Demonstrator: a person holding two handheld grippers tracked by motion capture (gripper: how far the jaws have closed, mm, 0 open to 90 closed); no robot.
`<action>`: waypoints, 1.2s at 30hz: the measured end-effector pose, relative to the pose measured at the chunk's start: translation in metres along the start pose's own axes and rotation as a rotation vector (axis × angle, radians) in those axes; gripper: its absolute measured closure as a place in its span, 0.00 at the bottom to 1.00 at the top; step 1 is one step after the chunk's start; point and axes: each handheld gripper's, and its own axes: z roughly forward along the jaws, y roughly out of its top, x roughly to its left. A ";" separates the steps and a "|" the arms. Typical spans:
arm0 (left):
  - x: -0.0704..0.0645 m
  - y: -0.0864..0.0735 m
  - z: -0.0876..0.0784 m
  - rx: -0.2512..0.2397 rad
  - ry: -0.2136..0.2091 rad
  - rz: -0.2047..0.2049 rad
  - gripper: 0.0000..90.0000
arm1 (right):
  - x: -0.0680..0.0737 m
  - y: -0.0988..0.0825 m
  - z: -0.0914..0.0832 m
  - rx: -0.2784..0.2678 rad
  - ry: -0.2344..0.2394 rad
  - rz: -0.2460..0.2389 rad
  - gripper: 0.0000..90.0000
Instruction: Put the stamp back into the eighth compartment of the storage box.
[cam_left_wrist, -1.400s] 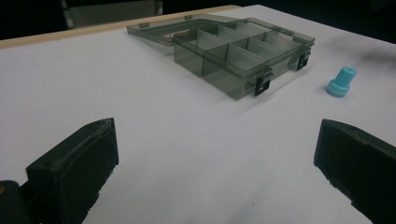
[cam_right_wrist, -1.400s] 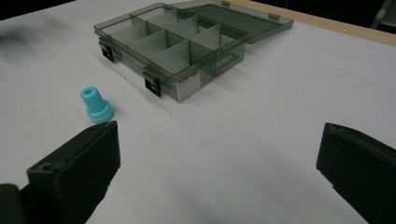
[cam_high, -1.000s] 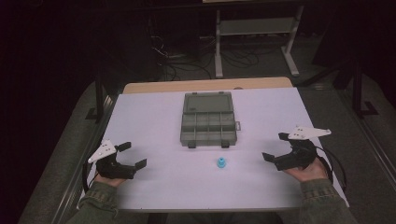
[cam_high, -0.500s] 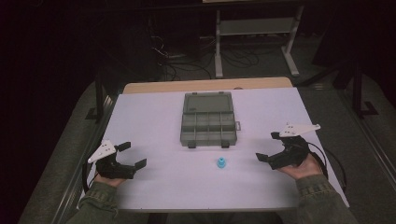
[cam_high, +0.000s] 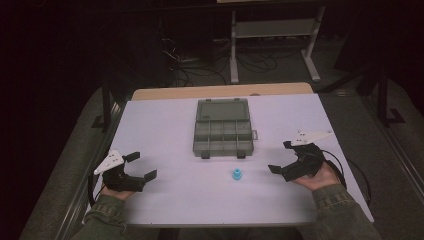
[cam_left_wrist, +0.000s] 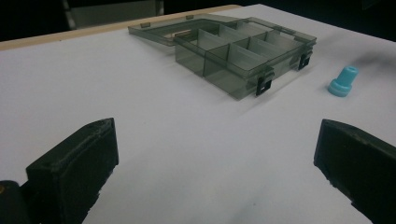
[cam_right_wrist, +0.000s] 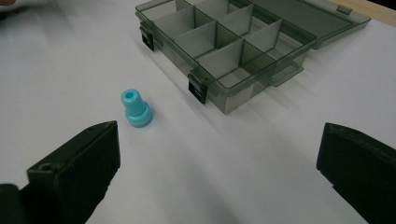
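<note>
right claw (cam_high: 281, 157) nearer blue plug (cam_high: 237, 174), left claw (cam_high: 141, 165) unmoved, both open

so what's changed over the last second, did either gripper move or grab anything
The right gripper has moved inward along the table, toward the small blue piece, with its jaws open and holding nothing. The left gripper, also open, the blue piece and the open compartment box stayed where they were.

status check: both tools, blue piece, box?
Left tool open, empty. Right tool open, empty, nearest the blue piece. Piece upright on table, short of the open organizer box. Nothing between them.
</note>
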 end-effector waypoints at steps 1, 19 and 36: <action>0.000 0.000 0.000 0.000 0.000 0.000 0.00 | 0.000 0.001 0.001 -0.002 0.002 -0.003 0.00; -0.001 0.000 0.001 0.003 -0.003 0.002 0.00 | 0.008 0.011 0.017 0.038 0.029 -0.040 0.00; -0.001 0.000 0.001 0.001 -0.004 0.002 0.00 | 0.014 0.016 0.031 0.077 0.053 -0.067 0.00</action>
